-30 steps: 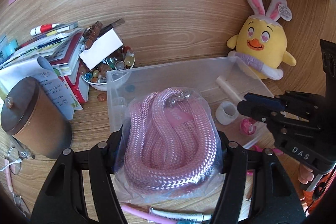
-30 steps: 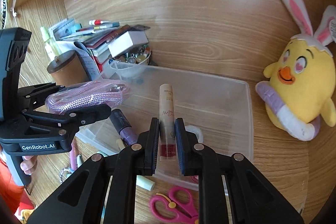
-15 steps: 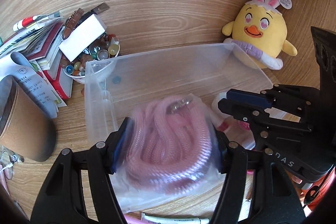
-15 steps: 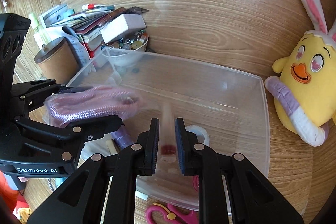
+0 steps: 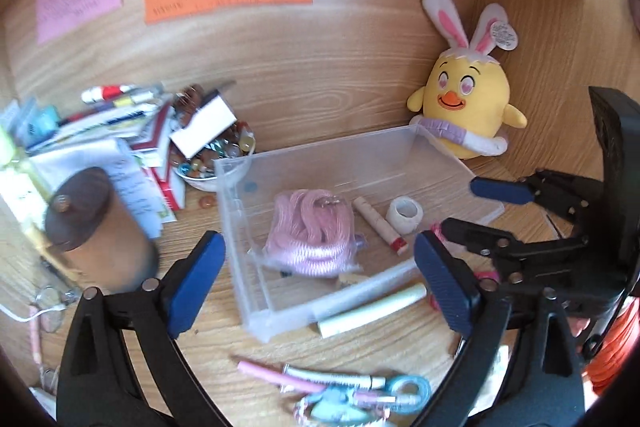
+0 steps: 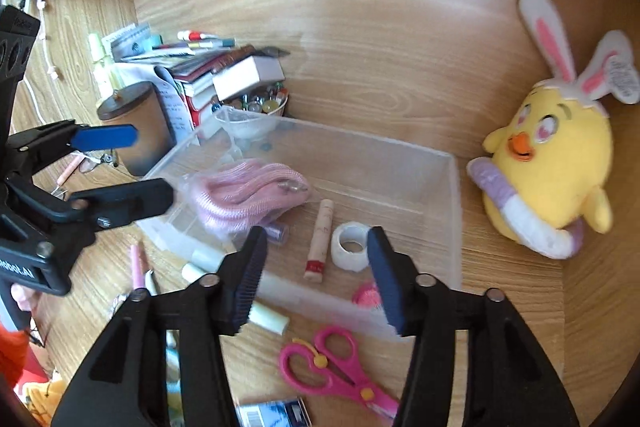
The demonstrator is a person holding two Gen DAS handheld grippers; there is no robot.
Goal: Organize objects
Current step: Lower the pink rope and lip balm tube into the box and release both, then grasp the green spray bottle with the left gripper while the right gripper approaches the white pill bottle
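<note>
The clear box (image 6: 452,187) in the middle of the desk (image 6: 500,307) now holds the pink rope (image 5: 312,231) and the tube (image 6: 322,239), both grippers, left (image 5: 320,283) and right (image 6: 316,279), have just been opening with nothing between them, so next I think comes the pink scissors (image 6: 340,367) by the front edge.

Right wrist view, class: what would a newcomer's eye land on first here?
Probably the yellow chick plush with rabbit ears, propped at the right against the wooden wall. Next, the clear plastic bin in the middle, holding a bagged pink rope, a tube and a tape roll. Pink scissors lie in front.
</note>
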